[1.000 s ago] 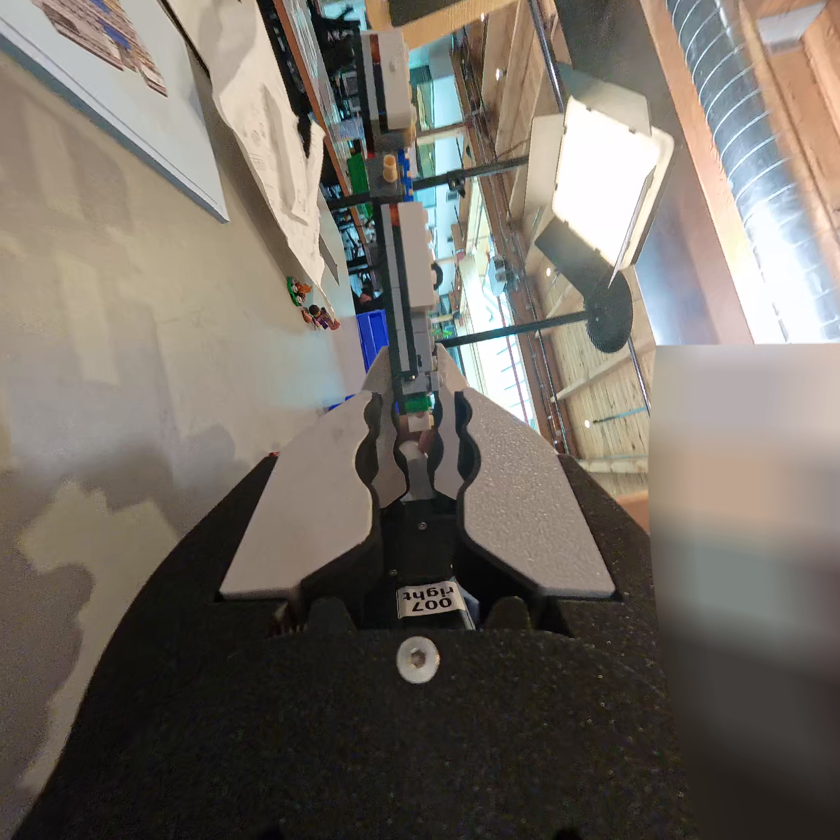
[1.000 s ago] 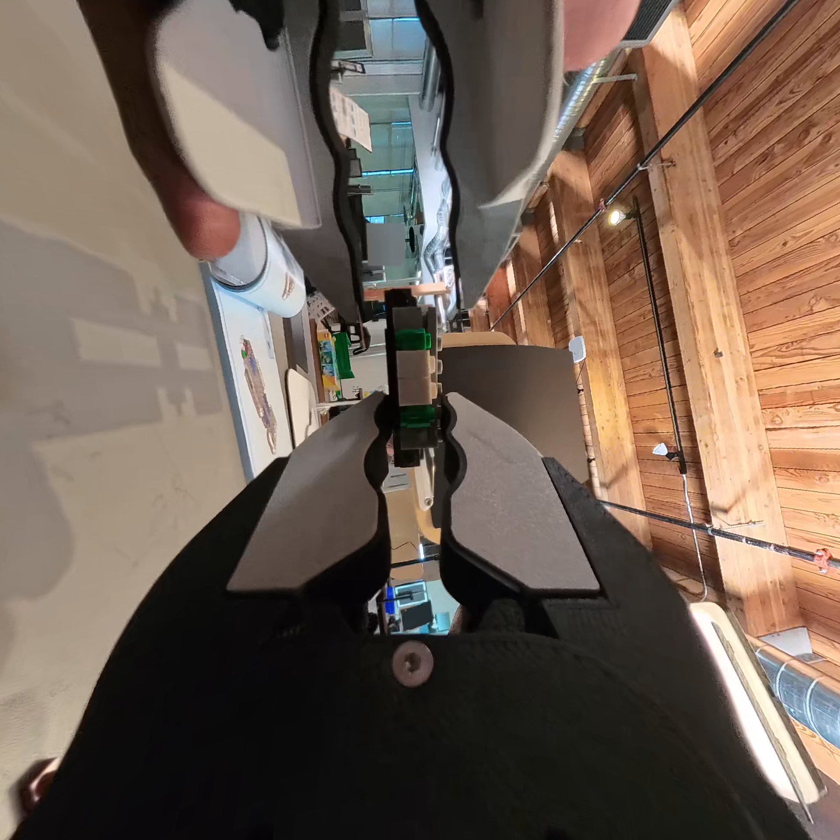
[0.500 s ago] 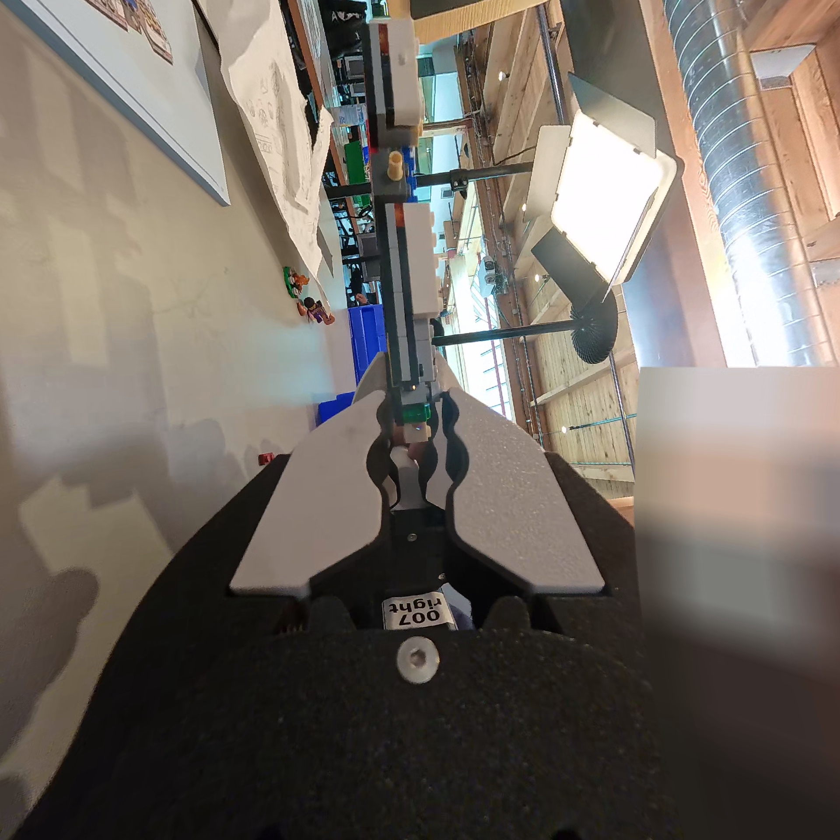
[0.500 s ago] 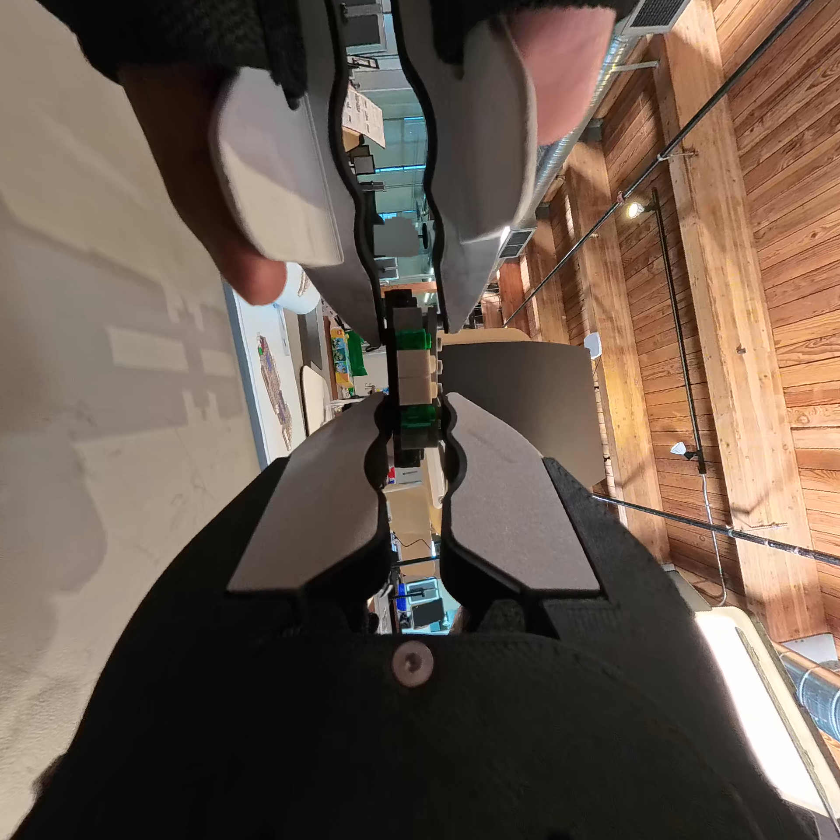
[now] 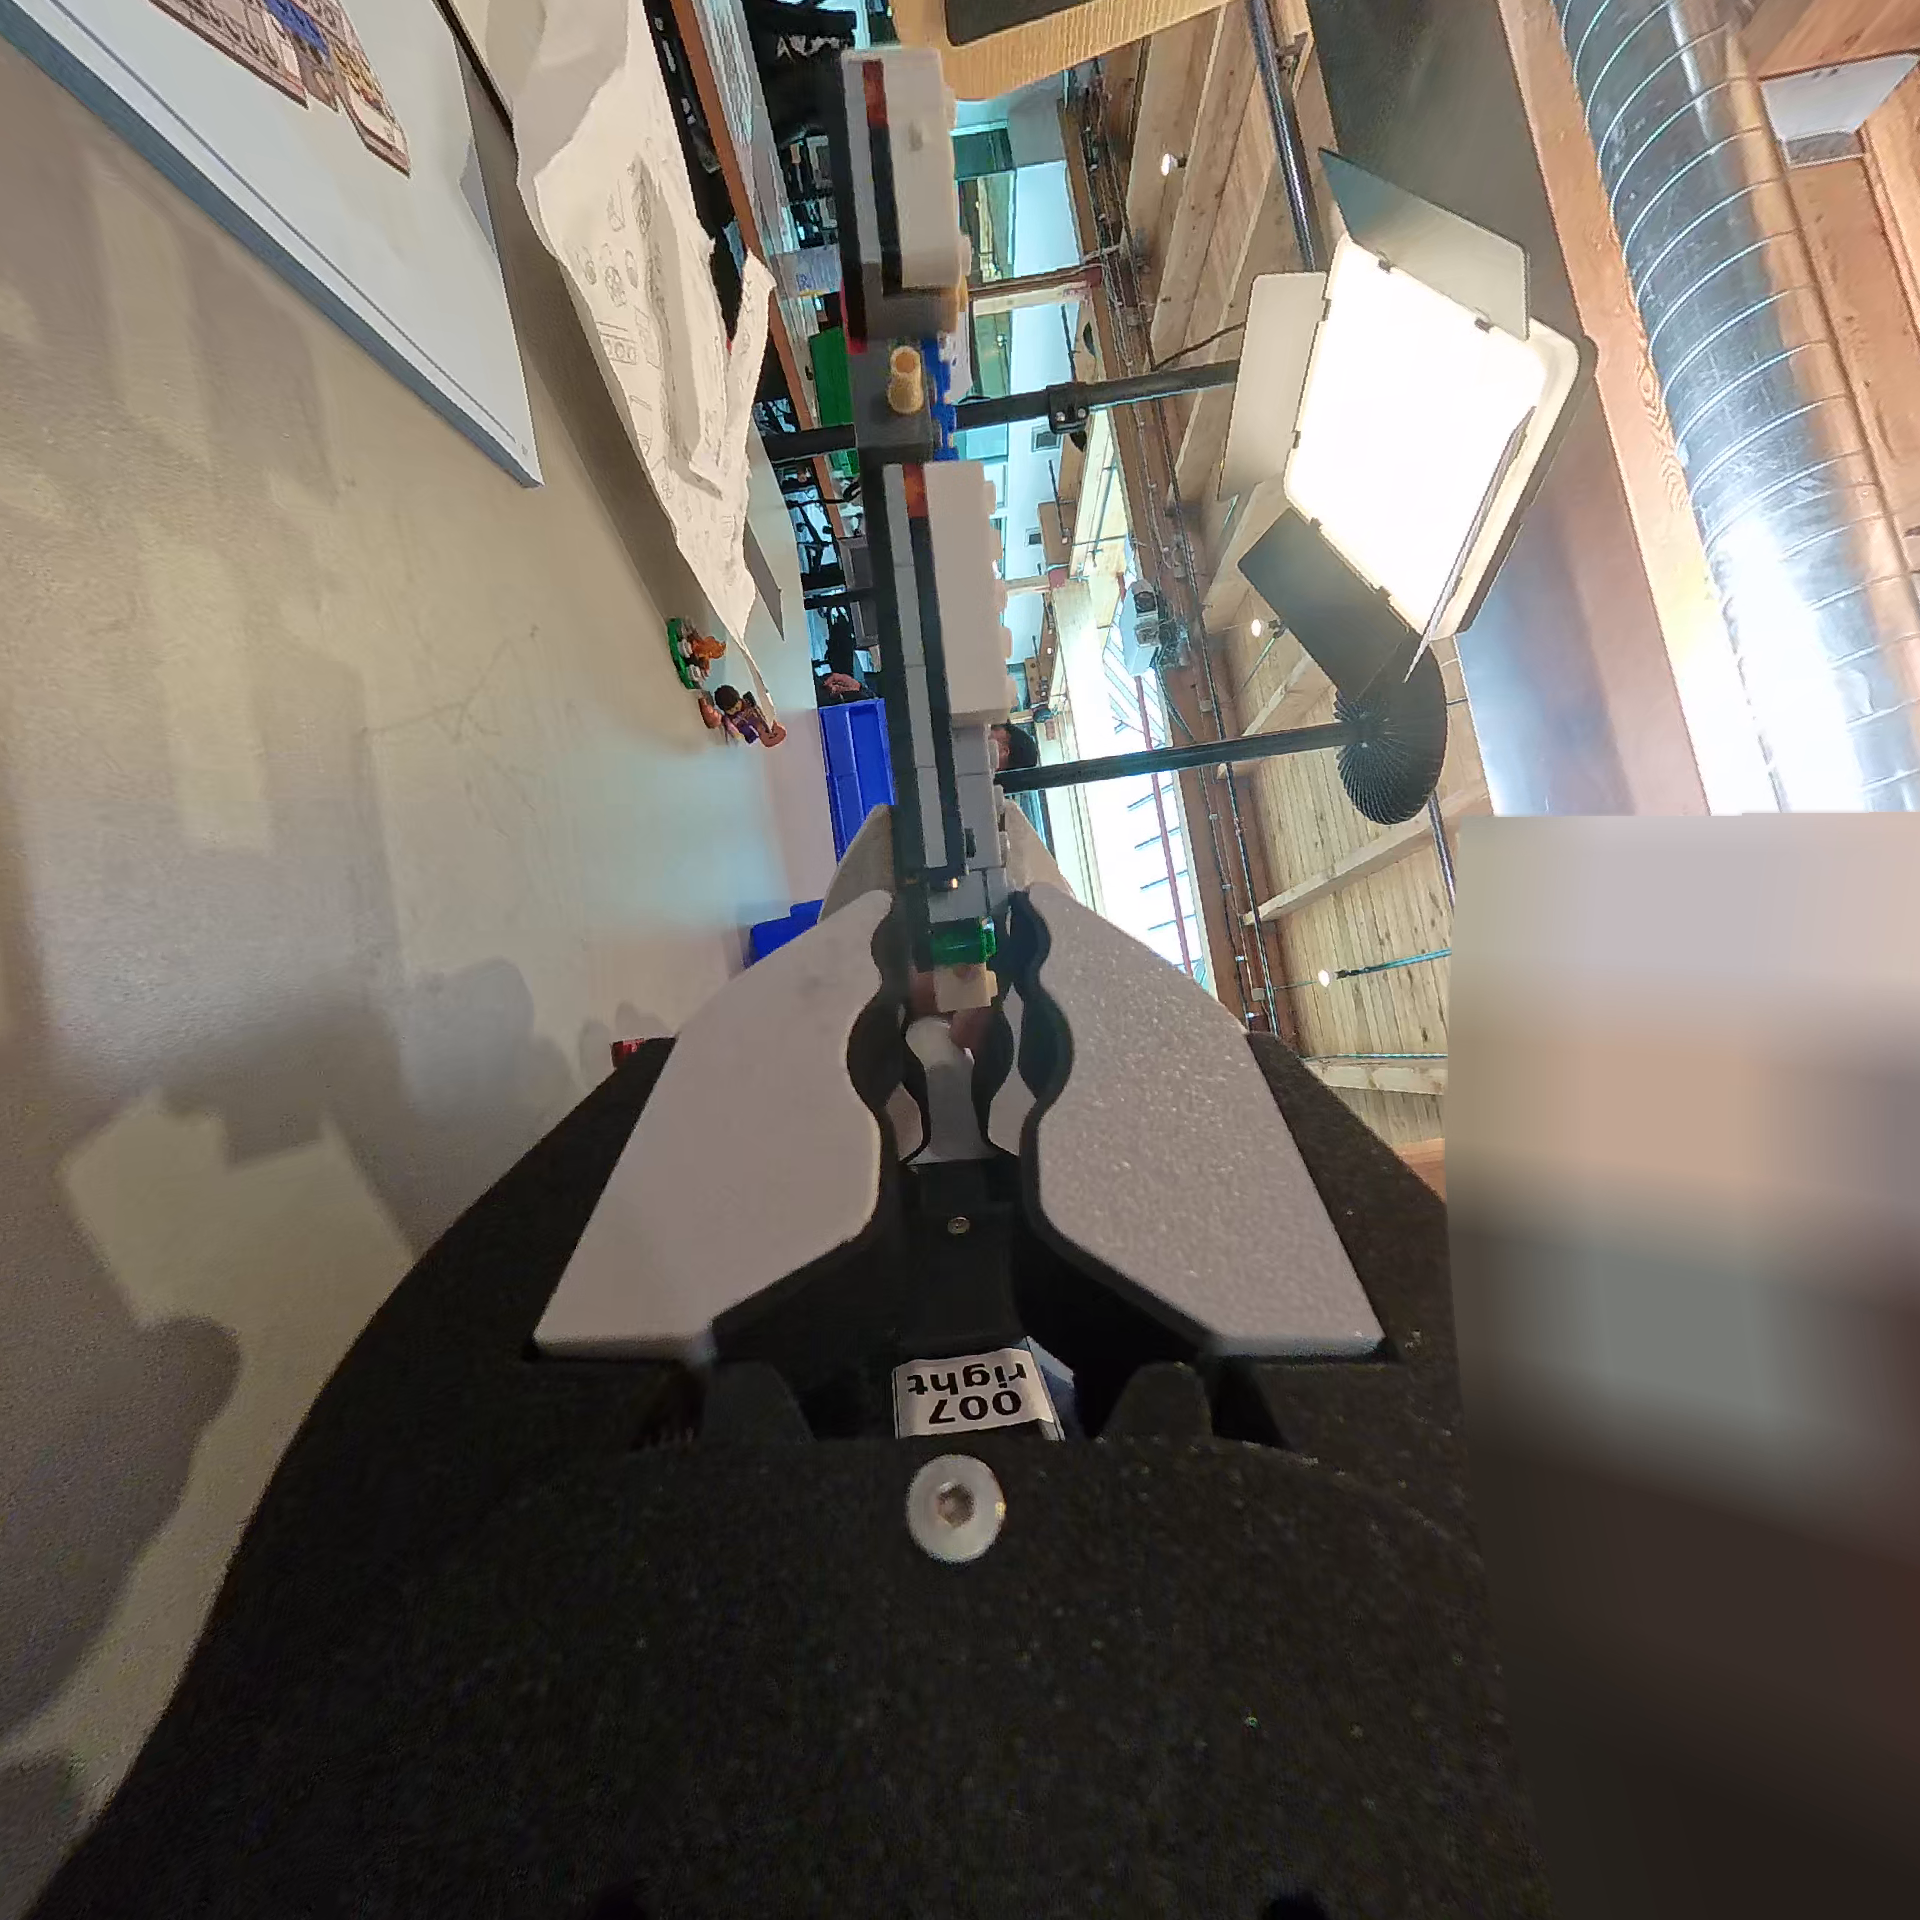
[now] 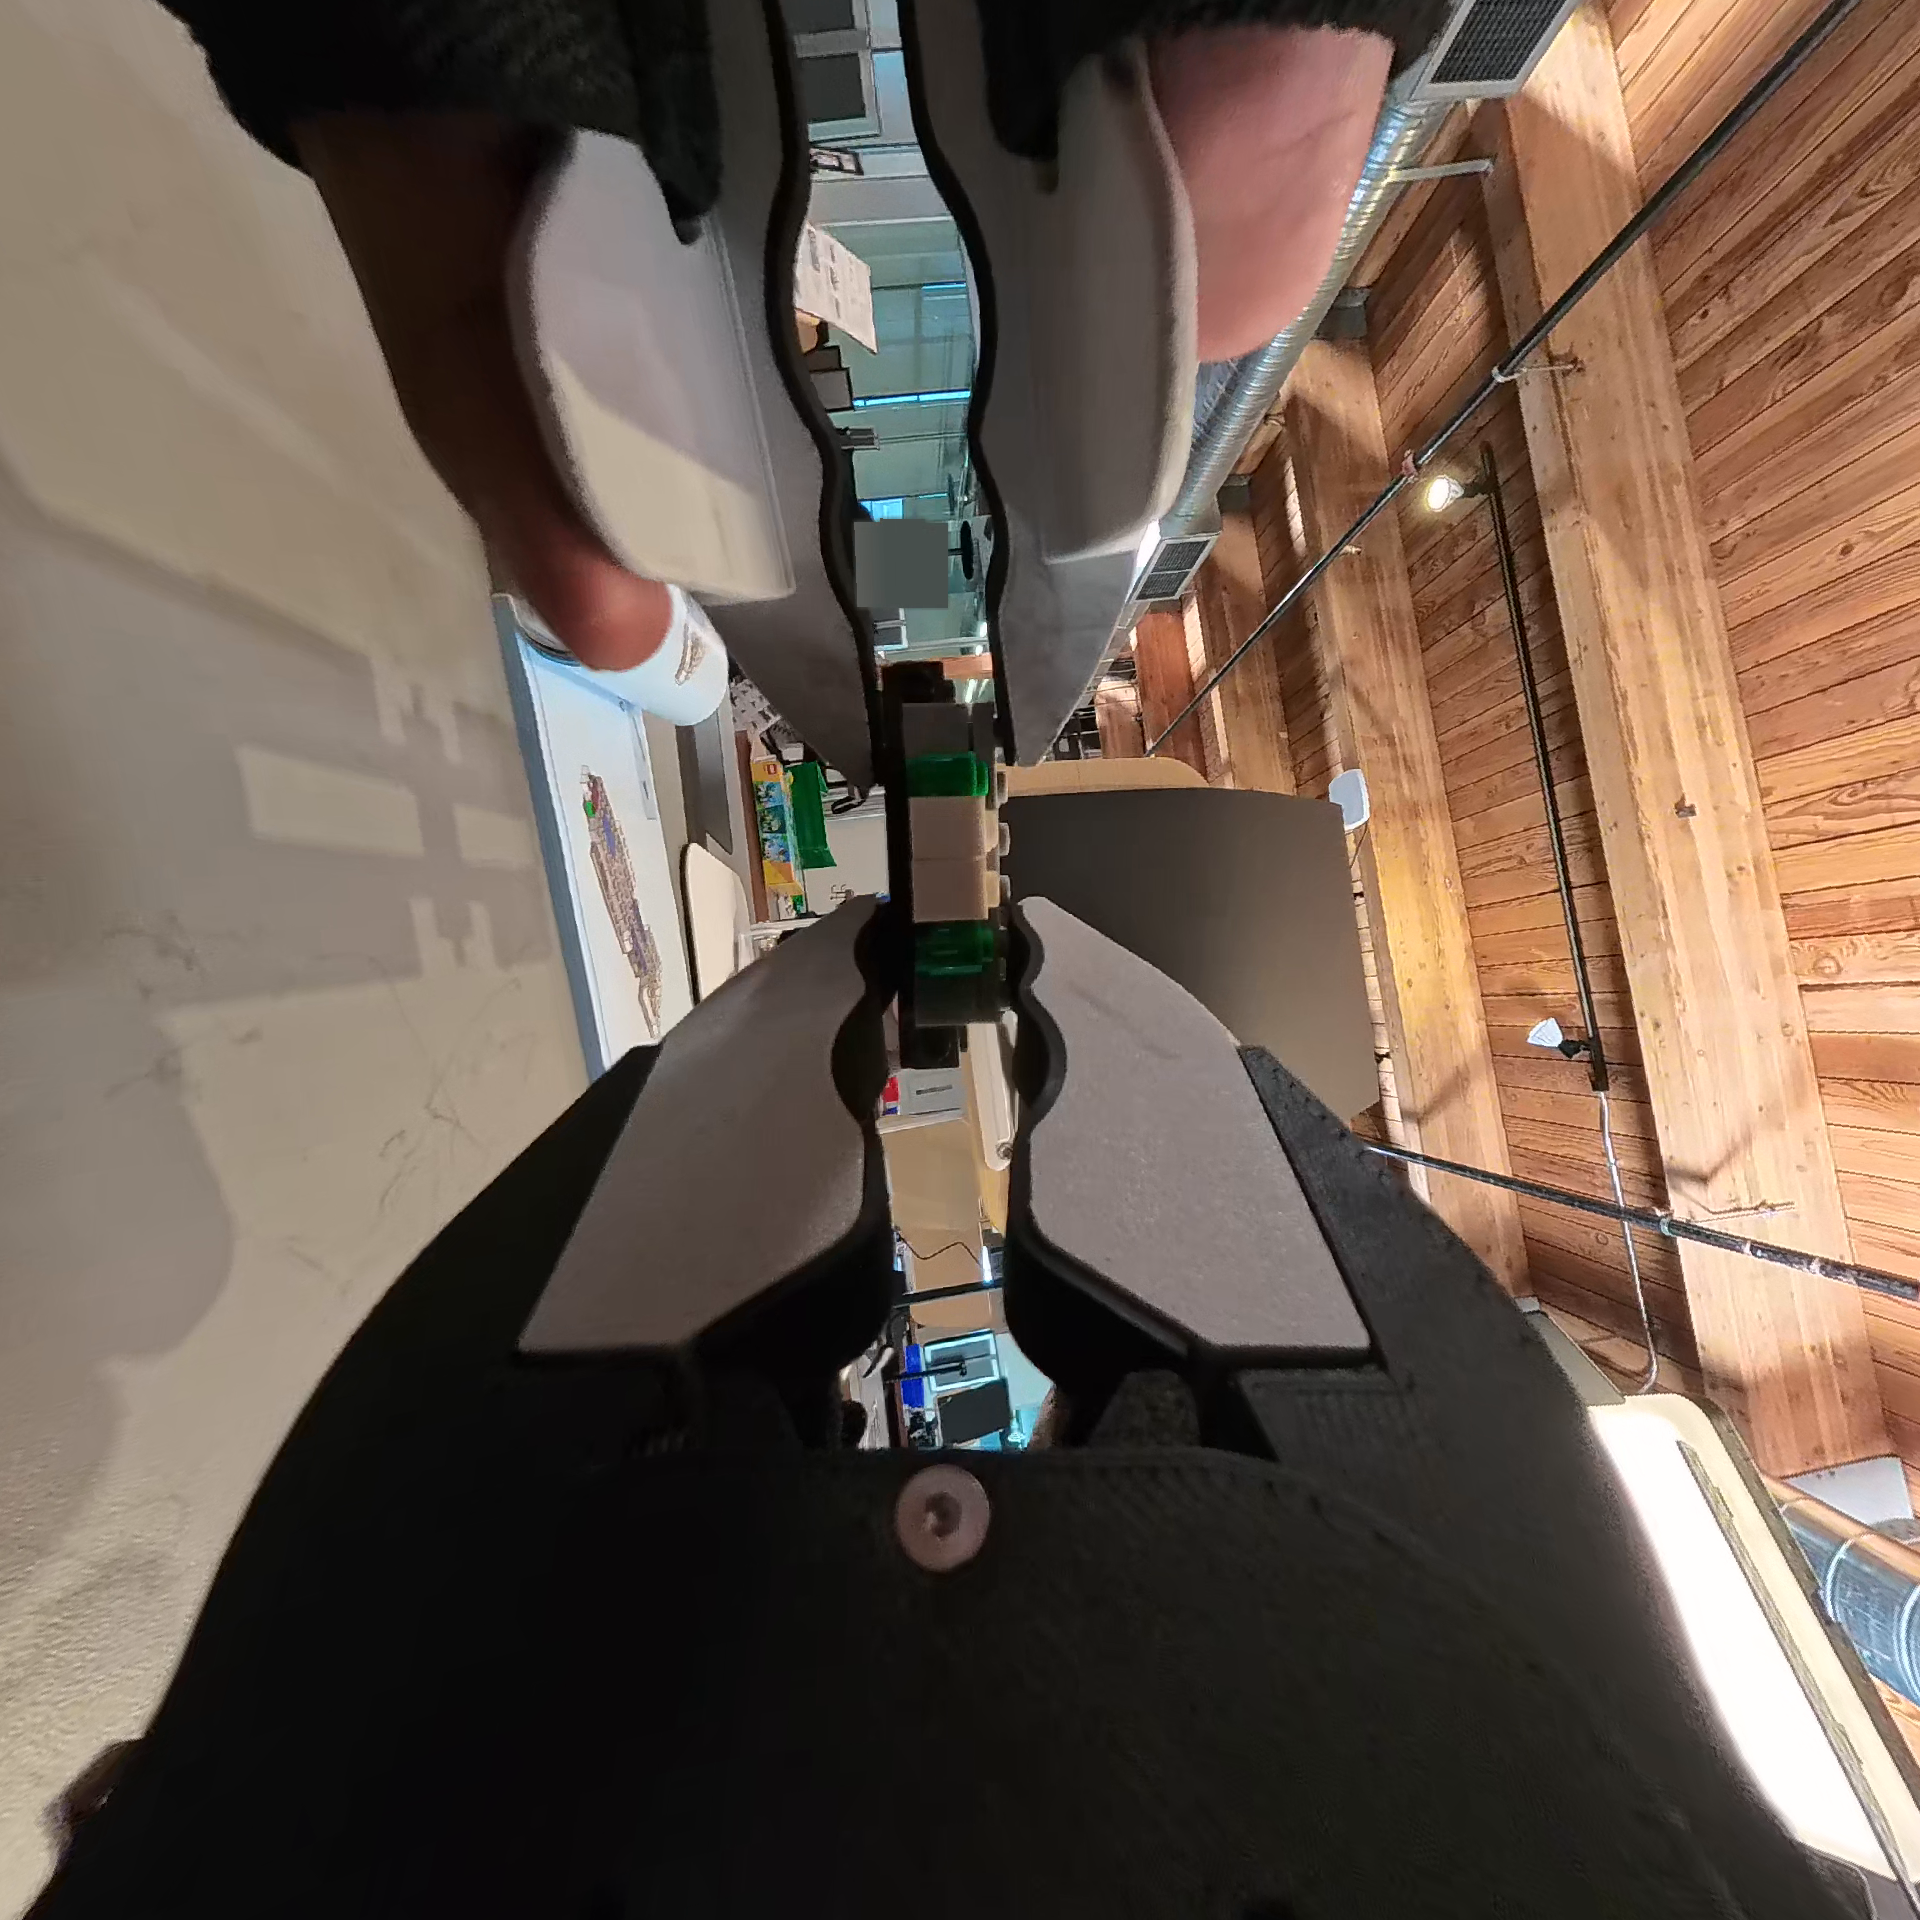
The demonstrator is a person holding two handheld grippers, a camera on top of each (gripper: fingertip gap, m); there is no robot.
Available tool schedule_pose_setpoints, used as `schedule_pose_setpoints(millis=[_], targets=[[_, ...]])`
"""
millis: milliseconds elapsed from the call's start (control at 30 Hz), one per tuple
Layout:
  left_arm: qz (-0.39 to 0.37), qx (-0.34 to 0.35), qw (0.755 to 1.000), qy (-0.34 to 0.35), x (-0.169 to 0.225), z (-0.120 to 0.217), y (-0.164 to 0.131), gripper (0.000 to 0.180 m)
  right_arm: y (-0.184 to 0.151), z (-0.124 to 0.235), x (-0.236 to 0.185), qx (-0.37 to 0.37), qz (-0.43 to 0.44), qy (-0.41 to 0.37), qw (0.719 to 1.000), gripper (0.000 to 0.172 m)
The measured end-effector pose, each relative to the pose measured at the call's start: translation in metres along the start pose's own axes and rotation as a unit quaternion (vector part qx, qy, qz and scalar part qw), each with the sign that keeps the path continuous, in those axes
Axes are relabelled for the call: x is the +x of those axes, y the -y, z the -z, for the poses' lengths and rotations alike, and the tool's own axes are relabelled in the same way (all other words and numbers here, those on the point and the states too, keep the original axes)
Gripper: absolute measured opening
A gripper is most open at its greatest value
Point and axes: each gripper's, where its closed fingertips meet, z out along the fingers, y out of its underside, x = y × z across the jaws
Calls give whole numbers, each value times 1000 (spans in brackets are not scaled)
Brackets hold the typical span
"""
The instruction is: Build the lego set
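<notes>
left gripper (image 5: 951,951) nearly closed, pads pressed on the near end of a long brick assembly (image 5: 940,644), clamped at its green and tan bricks; right gripper (image 6: 948,961) also narrowly closed, pads pinching the same brick assembly (image 6: 945,862) at its other green brick, so both grippers face each other tip to tip with the tan bricks between them, assembly held up in the air off the bench (image 5: 312,831); in the right wrist view the other gripper comes in from the top with a person's fingers (image 6: 582,582) wrapped round it; past the left gripper's fingertips the assembly runs on away from the camera with black and grey strips, white blocks and a small yellow peg (image 5: 902,376); farther on the bench, two small toy figures (image 5: 727,686), blue bins (image 5: 854,758), crumpled printed sheet (image 5: 644,270), white board with pictures (image 5: 312,208); far off a bright studio light panel (image 5: 1403,416) on a stand, wooden plank wall (image 6: 1714,623)
</notes>
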Motion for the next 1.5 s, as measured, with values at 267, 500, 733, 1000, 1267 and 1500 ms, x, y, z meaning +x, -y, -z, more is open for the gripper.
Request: schedule_pose_setpoints(millis=[267, 500, 733, 1000, 1267, 1500], targets=[[-1, 4, 1000, 0, 1, 1, 0, 17, 3, 0, 1, 1, 5, -2, 1000, 20], [1, -8, 1000, -12, 2, 1, -1, 17, 3, 1, 2, 3, 3, 0, 1000, 20], [-15, -27, 1000, 1, 3, -1, -2, 22, 7, 1, 2, 4, 11, -5, 1000, 20], [-8, -45, 999, 13, -2, -4, -7, 18, 13, 3, 0, 7, 21, -3, 1000, 20], [-5, -45, 999, 7, -3, -5, -8, 18, 13, 6, 1, 9, 20, -2, 1000, 20], [-30, -70, 997, -16, 2, -4, -11, 19, 13, 9, 5, 17, 15, -9, 1000, 20]])
